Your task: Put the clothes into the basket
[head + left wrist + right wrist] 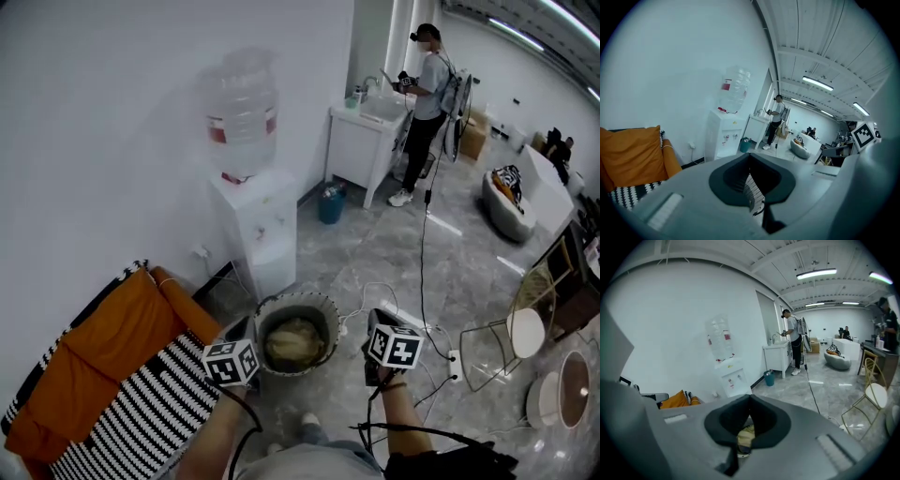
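Grey marble floor [375, 253] carries the woven basket [330, 314], with clothes [292, 343] inside it. My left gripper [750, 155] and right gripper [750, 398] flank the basket, pinched closed and empty. I judge the drop done; next I hunt for leftover garments.

- I can come at the basket [319, 302] from straight above: its mouth is open, with the clothes [292, 343] low inside.
- Left of the basket, the sofa [112, 384] crowds close.
- Behind the basket, the water dispenser [258, 230] blocks the wall side.
- Right of the basket, cables [421, 272] cross bare floor; a wire chair [502, 347] stands farther off.
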`<action>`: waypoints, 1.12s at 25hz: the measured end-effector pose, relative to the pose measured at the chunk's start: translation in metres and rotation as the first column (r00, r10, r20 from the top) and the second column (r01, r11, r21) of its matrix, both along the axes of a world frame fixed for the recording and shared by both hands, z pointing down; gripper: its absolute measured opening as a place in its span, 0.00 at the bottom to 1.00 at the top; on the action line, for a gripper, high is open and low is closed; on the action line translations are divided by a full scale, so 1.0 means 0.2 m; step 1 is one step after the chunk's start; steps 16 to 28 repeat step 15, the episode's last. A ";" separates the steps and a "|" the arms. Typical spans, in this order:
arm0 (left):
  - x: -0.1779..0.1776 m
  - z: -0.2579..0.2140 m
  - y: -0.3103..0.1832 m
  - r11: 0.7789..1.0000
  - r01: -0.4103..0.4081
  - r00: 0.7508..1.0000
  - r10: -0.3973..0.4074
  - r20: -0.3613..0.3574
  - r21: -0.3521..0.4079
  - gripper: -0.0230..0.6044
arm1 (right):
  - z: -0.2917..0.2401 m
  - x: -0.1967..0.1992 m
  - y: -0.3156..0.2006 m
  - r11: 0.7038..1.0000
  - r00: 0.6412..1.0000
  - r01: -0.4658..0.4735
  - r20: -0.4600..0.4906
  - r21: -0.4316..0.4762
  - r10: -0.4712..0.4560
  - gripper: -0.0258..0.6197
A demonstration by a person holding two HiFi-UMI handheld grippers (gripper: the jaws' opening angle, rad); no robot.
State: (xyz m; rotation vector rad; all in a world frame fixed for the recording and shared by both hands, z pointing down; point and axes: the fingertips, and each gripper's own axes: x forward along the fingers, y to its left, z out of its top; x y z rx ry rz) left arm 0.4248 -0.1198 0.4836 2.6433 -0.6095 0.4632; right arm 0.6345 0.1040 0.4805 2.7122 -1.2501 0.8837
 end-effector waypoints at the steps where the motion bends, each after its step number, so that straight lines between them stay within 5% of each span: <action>1: -0.01 0.00 0.00 1.000 0.002 1.000 -0.002 -0.001 0.001 0.03 | -0.01 -0.01 0.00 1.000 1.000 0.002 -0.004 0.000 -0.002 0.04; 28: -0.07 0.01 -0.02 0.999 0.029 0.999 -0.030 -0.029 -0.038 0.03 | -0.06 -0.05 -0.04 1.000 1.000 0.013 -0.008 0.002 -0.013 0.04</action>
